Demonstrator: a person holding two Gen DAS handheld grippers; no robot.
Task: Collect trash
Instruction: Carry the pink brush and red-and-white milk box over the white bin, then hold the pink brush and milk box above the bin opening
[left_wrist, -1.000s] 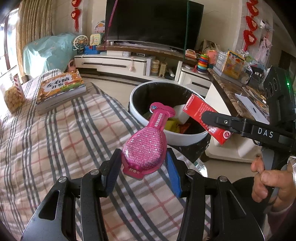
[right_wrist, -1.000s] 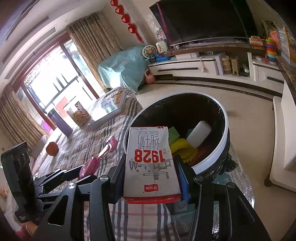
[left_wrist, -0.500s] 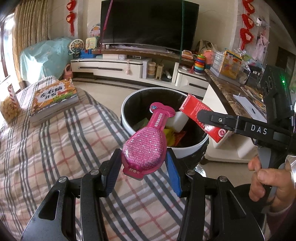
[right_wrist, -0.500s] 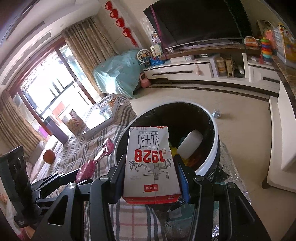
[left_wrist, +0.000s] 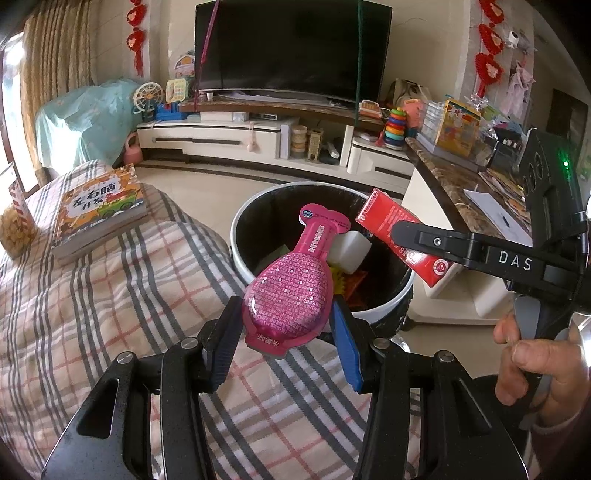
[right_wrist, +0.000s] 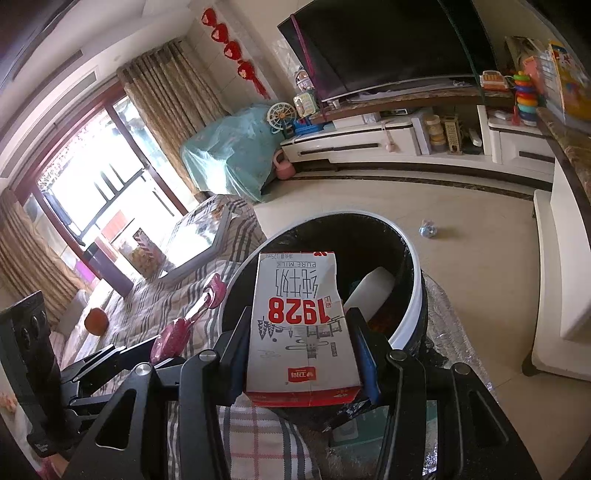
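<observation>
My left gripper (left_wrist: 286, 325) is shut on a pink pouch (left_wrist: 293, 288), held upright over the near rim of a round bin (left_wrist: 243, 218) with a white rim and black liner. My right gripper (right_wrist: 301, 343) is shut on a red and white milk carton (right_wrist: 299, 317), held over the bin (right_wrist: 415, 266). In the left wrist view the carton (left_wrist: 391, 225) hangs over the bin's right side in the right gripper (left_wrist: 400, 230). The bin holds a white block (left_wrist: 351, 251) and yellow and orange scraps. The pink pouch (right_wrist: 181, 328) also shows in the right wrist view.
A checked cloth (left_wrist: 92, 295) covers the surface beside the bin, with a book (left_wrist: 99, 206) and a snack bag (left_wrist: 14, 221) at its far end. A white cabinet (left_wrist: 436, 221) stands right of the bin. A crumpled scrap (right_wrist: 427, 230) lies on the floor.
Both grippers have moved forward and up toward the bin with their loads; the bin now sits lower and closer in both views. Both grips are unchanged.
</observation>
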